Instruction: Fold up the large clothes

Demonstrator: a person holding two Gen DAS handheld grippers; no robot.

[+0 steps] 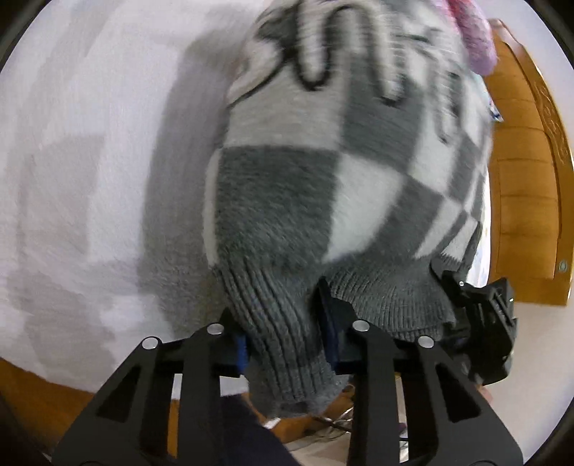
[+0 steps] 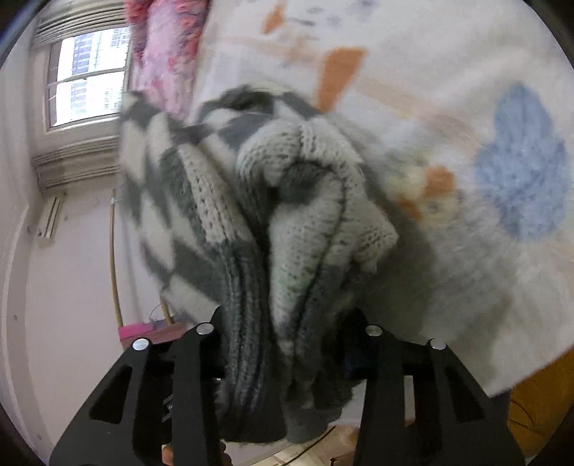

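A grey and white checkered knit sweater (image 1: 323, 172) hangs over the white bed cover (image 1: 79, 143). My left gripper (image 1: 287, 340) is shut on its grey ribbed hem. The right gripper's black body (image 1: 484, 315) shows at the hem's right end. In the right wrist view the same sweater (image 2: 287, 215) is bunched in thick folds, and my right gripper (image 2: 287, 340) is shut on the ribbed hem. The sweater is lifted off the bed and blurred by motion.
A pink fluffy garment (image 1: 473, 32) lies at the far end of the bed and also shows in the right wrist view (image 2: 168, 46). A wooden bed frame (image 1: 531, 172) runs along the right. A patterned blanket (image 2: 448, 107) covers the bed; a window (image 2: 89, 75) is on the wall.
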